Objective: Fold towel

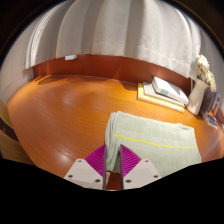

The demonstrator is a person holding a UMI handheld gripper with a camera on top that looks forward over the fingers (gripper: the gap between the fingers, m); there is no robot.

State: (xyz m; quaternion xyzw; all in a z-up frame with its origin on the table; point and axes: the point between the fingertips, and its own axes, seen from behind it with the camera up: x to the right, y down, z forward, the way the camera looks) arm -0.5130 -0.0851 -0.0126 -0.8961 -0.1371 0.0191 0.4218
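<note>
Towel (150,140), pale green, is seen spread on a wooden table (60,110) at lower right, one edge pinched between the closed gripper (112,160), apparently for folding.

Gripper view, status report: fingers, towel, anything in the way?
Gripper shut on pale green folded cloth towel, edge pinched between pads. Towel lies on round wooden table. Path ahead clear; white tray beyond.
</note>
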